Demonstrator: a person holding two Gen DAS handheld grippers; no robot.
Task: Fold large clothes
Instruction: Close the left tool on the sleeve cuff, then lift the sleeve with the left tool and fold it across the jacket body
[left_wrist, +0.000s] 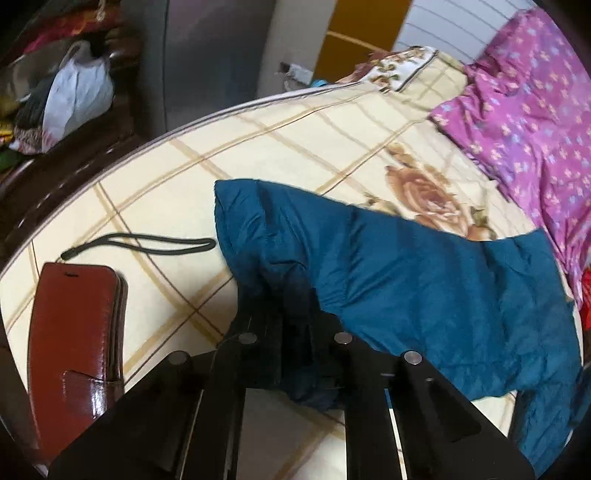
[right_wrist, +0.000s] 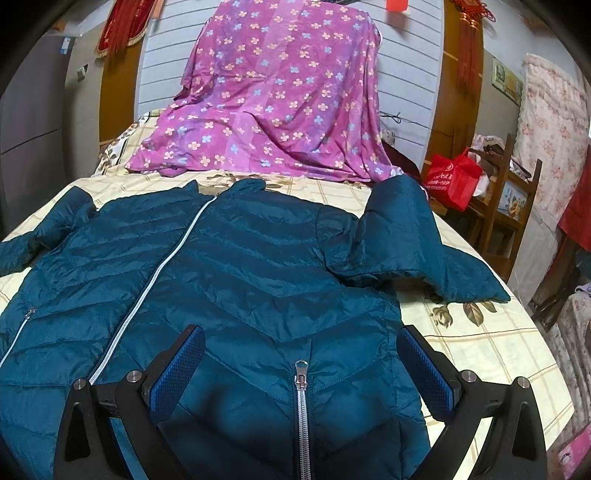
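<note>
Currently, on the bed: one teal puffer jacket (right_wrist: 236, 280) lies spread front-up on a cream checked bedsheet (left_wrist: 258, 155) printed with roses.
Jacket count: one garment, two sleeves, three zippers seen from the right wrist, namely a long centre zipper (right_wrist: 147, 291), one small pocket zip at far left and another pocket zipper (right_wrist: 302, 410) between the right gripper's fingers.
Left gripper (left_wrist: 291, 306): one, black, jaws closed tight on a bunched fold of the jacket's left sleeve (left_wrist: 369, 266).
Right gripper (right_wrist: 301, 373): one, jaws spread wide, two blue-padded fingers (right_wrist: 177, 373) hovering either side of the pocket zipper; nothing is pinched.
Left wrist only: one brown leather wallet (left_wrist: 74, 347) with one black wrist strap (left_wrist: 140, 243), lying on the sheet left of the sleeve; one white plastic bag (left_wrist: 77, 96) in clutter beyond the bed.
Right wrist only: the jacket's full front; its right sleeve (right_wrist: 402, 236) folded back on itself; one red bag (right_wrist: 452, 179) on a wooden rack (right_wrist: 513, 206) beside the bed.
Both views: one purple flowered cloth (right_wrist: 280, 92) heaped at the head of the bed.
</note>
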